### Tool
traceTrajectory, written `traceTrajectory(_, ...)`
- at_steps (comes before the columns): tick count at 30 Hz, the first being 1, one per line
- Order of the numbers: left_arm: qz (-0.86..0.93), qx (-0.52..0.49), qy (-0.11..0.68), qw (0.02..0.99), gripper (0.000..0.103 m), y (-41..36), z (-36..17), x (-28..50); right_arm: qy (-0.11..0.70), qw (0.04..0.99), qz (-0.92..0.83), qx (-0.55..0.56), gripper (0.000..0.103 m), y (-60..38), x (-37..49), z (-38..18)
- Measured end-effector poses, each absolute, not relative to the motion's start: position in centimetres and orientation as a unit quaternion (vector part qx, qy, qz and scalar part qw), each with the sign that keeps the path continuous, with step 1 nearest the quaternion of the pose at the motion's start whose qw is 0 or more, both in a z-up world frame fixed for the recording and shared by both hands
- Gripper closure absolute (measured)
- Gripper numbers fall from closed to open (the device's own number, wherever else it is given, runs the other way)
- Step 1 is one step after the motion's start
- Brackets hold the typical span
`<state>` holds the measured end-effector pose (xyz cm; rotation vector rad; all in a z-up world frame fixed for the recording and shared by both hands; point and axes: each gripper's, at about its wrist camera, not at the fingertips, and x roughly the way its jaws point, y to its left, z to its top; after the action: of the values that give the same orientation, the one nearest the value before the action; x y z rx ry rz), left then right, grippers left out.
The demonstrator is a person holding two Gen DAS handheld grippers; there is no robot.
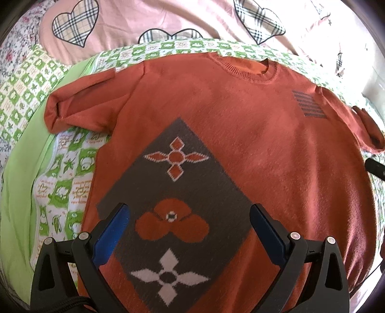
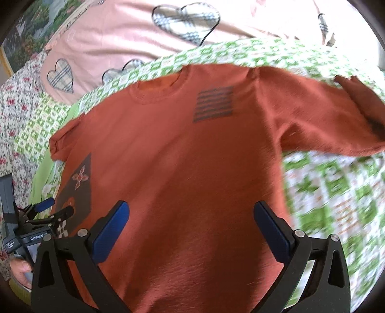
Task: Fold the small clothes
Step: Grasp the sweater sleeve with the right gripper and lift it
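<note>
Across the green-and-white patterned bedsheet (image 1: 72,178) lay a rust-orange knit sweater (image 1: 252,149), spread flat with its front up, collar at the far side and sleeves out to left and right. Over its near left part, above the grey diamond panel (image 1: 182,192) with flower motifs, hung the left gripper (image 1: 190,228), fingers spread wide and holding nothing. The right gripper (image 2: 191,228) hung over the plain orange middle, likewise wide apart and empty. Beyond the collar lay a pink quilt (image 1: 149,21) with plaid hearts.
</note>
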<state>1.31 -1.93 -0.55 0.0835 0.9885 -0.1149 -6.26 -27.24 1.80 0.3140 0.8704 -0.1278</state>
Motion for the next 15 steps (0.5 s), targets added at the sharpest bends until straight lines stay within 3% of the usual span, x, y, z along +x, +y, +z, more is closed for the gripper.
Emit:
traceTrajectory(7, -0.063, 0.050, 0.460, 0.884, 0.003, -3.0, 0.4, 3.4, 0.408, 0.897, -0.107, 0.132, 0.028, -34.3, -6.2, 4.7)
traceTrajectory(15, -0.072, 0.070, 0.456, 0.884, 0.003, -4.4, 0.7, 6.3, 0.382, 0.882, -0.251, 0.115, 0.036, -48.0, -6.6, 8.3)
